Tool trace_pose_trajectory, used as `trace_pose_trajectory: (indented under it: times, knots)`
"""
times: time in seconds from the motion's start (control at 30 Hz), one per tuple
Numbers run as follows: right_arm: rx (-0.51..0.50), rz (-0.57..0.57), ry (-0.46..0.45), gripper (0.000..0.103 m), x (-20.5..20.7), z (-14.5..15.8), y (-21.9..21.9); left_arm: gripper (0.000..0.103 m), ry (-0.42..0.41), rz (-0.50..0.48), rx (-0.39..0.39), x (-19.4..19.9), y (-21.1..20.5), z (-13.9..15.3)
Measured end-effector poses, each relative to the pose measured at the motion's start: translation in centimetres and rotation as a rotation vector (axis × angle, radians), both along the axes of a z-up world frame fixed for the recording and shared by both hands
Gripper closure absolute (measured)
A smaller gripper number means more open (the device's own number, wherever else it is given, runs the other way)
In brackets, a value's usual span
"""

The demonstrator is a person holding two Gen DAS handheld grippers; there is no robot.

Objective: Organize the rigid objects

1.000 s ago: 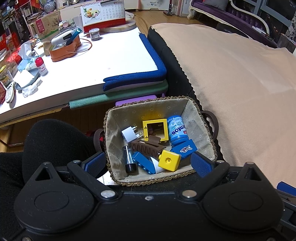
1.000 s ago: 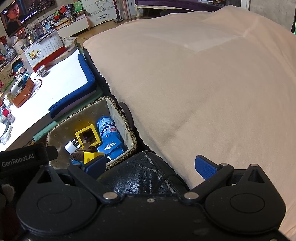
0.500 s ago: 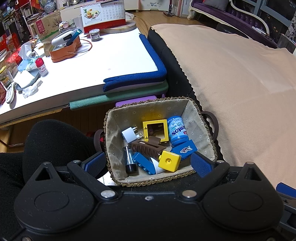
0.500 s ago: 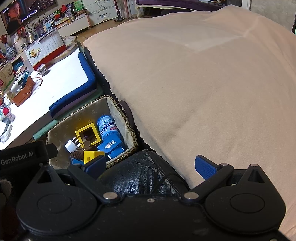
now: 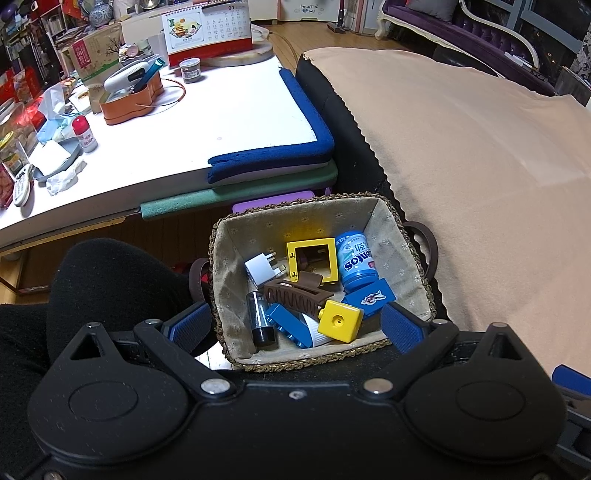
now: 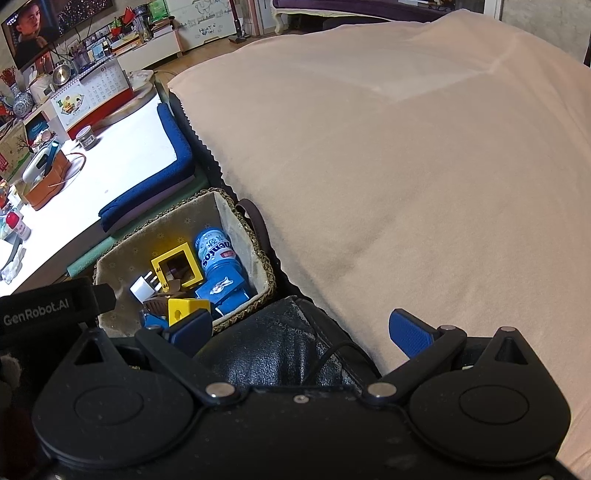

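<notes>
A woven basket [image 5: 295, 212] [image 6: 243, 225] with a cloth lining sits beside the sofa. Inside lie a blue Mentos bottle [image 5: 356, 260] [image 6: 214, 249], a yellow frame [image 5: 312, 258] [image 6: 177, 267], a yellow block [image 5: 340, 320] [image 6: 184, 309], a white plug [image 5: 260, 267] [image 6: 142, 290], a brown hair clip [image 5: 295, 295], blue bricks [image 5: 369, 297] [image 6: 221, 290] and a small clear vial [image 5: 260, 317]. My left gripper [image 5: 295, 326] hovers open over the basket's near rim, empty. My right gripper [image 6: 301, 330] is open and empty above the black sofa arm [image 6: 280, 350].
A beige blanket [image 6: 406, 166] covers the sofa to the right. A white low table [image 5: 184, 129] with a blue cushion edge [image 5: 295, 147], an orange box [image 5: 129, 99], a calendar [image 5: 207, 29] and clutter stands behind the basket. A person's dark-clothed knee [image 5: 110, 280] is left of the basket.
</notes>
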State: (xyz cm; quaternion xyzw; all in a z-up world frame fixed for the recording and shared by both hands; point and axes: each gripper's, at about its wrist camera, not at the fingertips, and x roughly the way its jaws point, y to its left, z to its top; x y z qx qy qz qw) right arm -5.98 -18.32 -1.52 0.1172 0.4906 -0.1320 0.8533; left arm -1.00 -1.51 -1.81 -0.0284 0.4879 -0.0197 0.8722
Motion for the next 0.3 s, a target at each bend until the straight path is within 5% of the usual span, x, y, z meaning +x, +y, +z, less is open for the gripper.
trace_pose_trajectory:
  times: [0.3]
  knots:
    - [0.000,0.000,0.001,0.000,-0.03,-0.02,0.03,0.008,0.000,0.001,0.005,0.03,-0.01,-0.10]
